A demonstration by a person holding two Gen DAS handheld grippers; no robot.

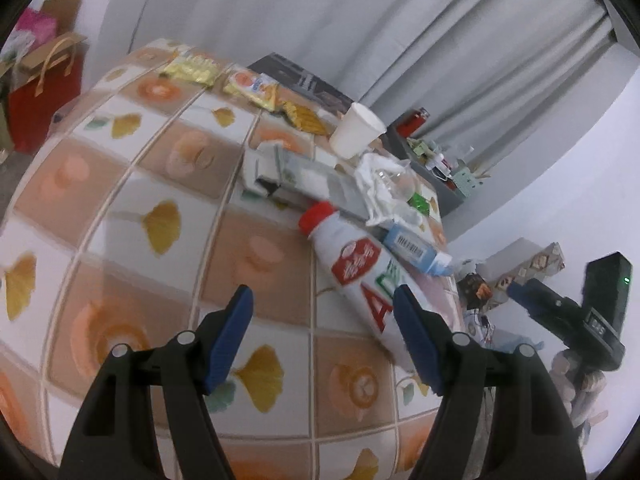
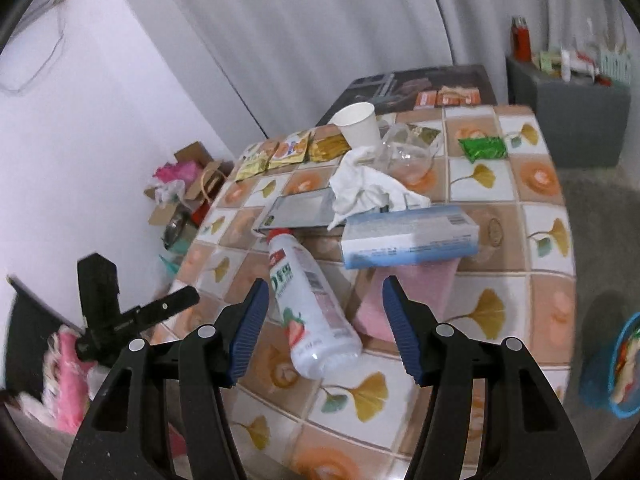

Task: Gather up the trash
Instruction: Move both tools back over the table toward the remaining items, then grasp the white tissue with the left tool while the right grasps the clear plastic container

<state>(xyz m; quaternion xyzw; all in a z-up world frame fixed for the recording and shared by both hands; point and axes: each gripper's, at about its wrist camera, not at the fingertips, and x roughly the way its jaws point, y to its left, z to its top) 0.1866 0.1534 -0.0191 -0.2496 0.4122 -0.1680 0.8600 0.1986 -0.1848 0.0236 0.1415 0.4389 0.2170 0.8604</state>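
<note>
A white plastic bottle (image 2: pixel 310 304) with a red cap lies on its side on the tiled table (image 2: pixel 500 280); it also shows in the left wrist view (image 1: pixel 360 276). My right gripper (image 2: pixel 324 328) is open, its fingers either side of the bottle's lower half, above it. My left gripper (image 1: pixel 324 340) is open and empty over the table, the bottle by its right finger. Behind lie a blue-white box (image 2: pixel 412 236), crumpled white tissue (image 2: pixel 368 188), a white paper cup (image 2: pixel 358 124), a clear plastic cup (image 2: pixel 412 156), a green wrapper (image 2: pixel 482 148) and yellow snack packets (image 2: pixel 280 152).
A pink cloth (image 2: pixel 404 300) lies under the box. A flat grey tray (image 2: pixel 300 212) sits mid-table. A blue bin (image 2: pixel 612 368) stands on the floor at right. A grey cabinet (image 2: pixel 568 112) with small items stands behind. Bags and boxes (image 2: pixel 184 188) lie on the floor at left.
</note>
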